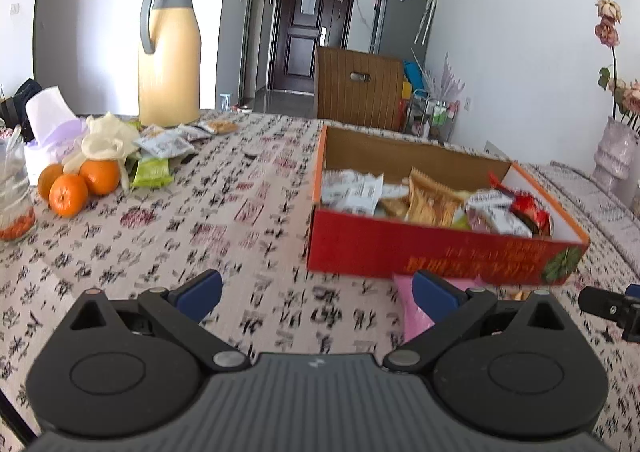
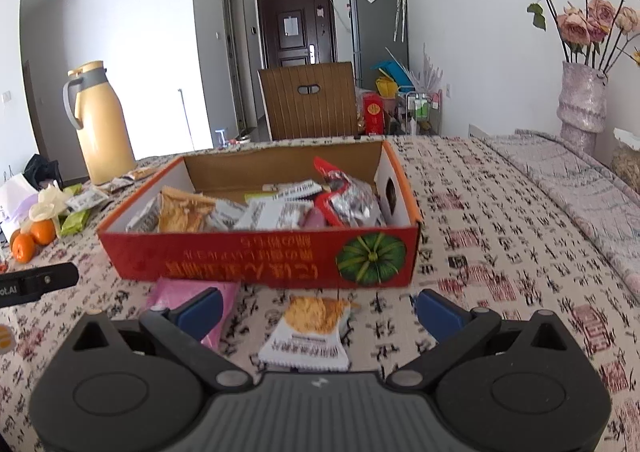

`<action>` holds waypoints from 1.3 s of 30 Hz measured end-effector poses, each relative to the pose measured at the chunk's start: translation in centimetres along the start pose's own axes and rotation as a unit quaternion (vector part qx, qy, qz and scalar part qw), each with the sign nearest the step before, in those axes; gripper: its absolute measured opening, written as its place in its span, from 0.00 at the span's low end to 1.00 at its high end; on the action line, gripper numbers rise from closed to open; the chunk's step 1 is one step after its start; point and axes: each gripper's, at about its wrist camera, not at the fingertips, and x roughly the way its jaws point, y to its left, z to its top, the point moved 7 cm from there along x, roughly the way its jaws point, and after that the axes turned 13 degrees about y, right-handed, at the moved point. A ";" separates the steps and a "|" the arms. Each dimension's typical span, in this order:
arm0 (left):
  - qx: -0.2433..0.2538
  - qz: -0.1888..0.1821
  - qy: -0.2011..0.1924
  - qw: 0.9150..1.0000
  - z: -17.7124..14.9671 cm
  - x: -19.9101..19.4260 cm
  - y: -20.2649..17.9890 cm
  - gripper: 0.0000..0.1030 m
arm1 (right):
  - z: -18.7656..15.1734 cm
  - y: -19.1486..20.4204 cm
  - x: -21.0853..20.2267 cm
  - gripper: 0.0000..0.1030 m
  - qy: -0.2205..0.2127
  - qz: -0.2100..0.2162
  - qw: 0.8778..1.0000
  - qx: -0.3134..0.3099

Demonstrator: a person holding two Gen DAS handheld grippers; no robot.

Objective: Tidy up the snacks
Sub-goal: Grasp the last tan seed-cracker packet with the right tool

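1. Red box (image 2: pixel 256 260), at 12 o'clock from the right tool (image 2: pixel 318 312): already held many snack packets.
2. Left on the surface: cracker packet (image 2: pixel 308 332), pink packet (image 2: pixel 192 292), loose packets (image 1: pixel 164 144) at 10 o'clock.
3. Left tool (image 1: pixel 316 296) and right tool: both spread wide, empty.

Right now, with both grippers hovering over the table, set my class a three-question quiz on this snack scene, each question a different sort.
1. True or false: the right gripper is shut on a packet.
2. Which lies nearest the right gripper? A) oranges B) white-and-orange snack packet C) thermos
3. Fill in: the pink packet lies on the table, just outside the red ___.

Key: 1 false; 2 B; 3 box.
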 end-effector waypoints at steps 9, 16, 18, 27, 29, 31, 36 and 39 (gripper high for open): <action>0.021 0.010 0.027 0.999 -3.1 2.1 0.6 1.00 | -4.1 -0.8 0.9 1.00 0.044 0.002 0.999 0.012; 0.021 -0.002 0.024 0.999 -3.3 2.3 0.5 1.00 | -4.2 -0.7 1.7 1.00 0.054 -0.006 0.998 0.018; 0.020 -0.005 0.022 1.000 -3.4 2.2 0.5 1.00 | -4.2 -0.4 2.0 1.00 0.056 -0.007 0.998 0.015; 0.012 -0.009 0.027 1.000 -3.4 2.4 0.7 1.00 | -1.9 0.7 3.7 1.00 0.061 -0.029 0.998 -0.011; 0.011 -0.009 0.028 0.999 -3.4 2.4 0.7 1.00 | -1.4 0.8 4.4 1.00 0.068 -0.036 0.997 -0.016; 0.010 -0.010 0.030 0.999 -3.4 2.5 0.8 1.00 | -1.0 0.7 5.4 1.00 0.080 -0.043 0.996 -0.020; 0.008 -0.010 0.030 0.999 -3.3 2.5 0.8 1.00 | -0.8 0.0 8.0 1.00 0.114 -0.055 0.992 -0.014; 0.007 -0.009 0.030 0.999 -3.4 2.5 0.8 1.00 | -0.4 -0.3 8.7 1.00 0.115 -0.045 0.992 -0.007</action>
